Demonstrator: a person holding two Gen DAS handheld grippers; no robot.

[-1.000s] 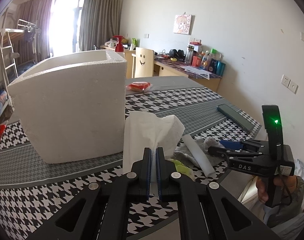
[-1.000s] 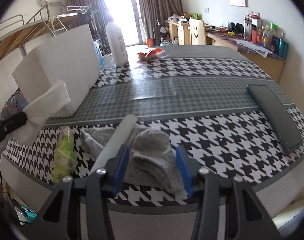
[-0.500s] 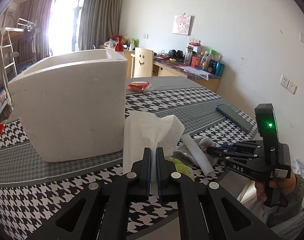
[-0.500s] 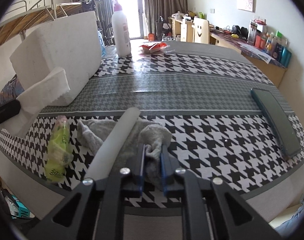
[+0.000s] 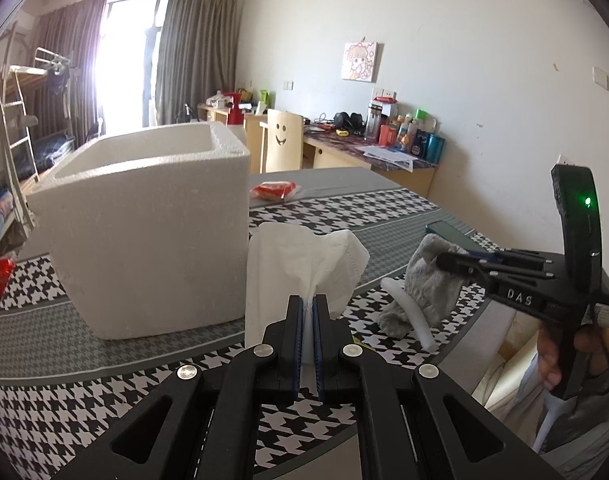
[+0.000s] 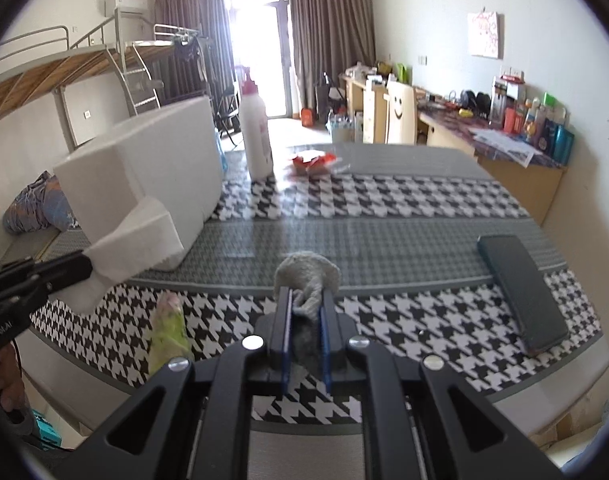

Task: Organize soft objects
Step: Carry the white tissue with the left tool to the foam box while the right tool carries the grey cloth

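My left gripper (image 5: 308, 300) is shut on a white tissue (image 5: 300, 256), which stands up from its pads in front of the white foam box (image 5: 152, 232). The right gripper (image 6: 306, 296) is shut on a grey sock-like cloth (image 6: 306, 272), held above the houndstooth table (image 6: 384, 248). In the left wrist view the same grey cloth (image 5: 428, 280) hangs from the right gripper (image 5: 444, 260), its lower end still near the table. A white foam tube (image 5: 408, 312) lies against it. In the right wrist view, the tissue (image 6: 136, 236) and the left gripper (image 6: 84, 268) appear at the left.
A green packet (image 6: 168, 332) lies near the table's front left edge. A dark flat case (image 6: 520, 288) sits at the right. A white pump bottle (image 6: 256, 136) and a red packet (image 6: 312, 160) stand at the back. A person's hand (image 5: 552, 356) holds the right gripper's handle.
The right gripper closed on the grey cloth and lifted it off the table. The white tube shifted with the cloth. The left gripper and its tissue stayed where they were.
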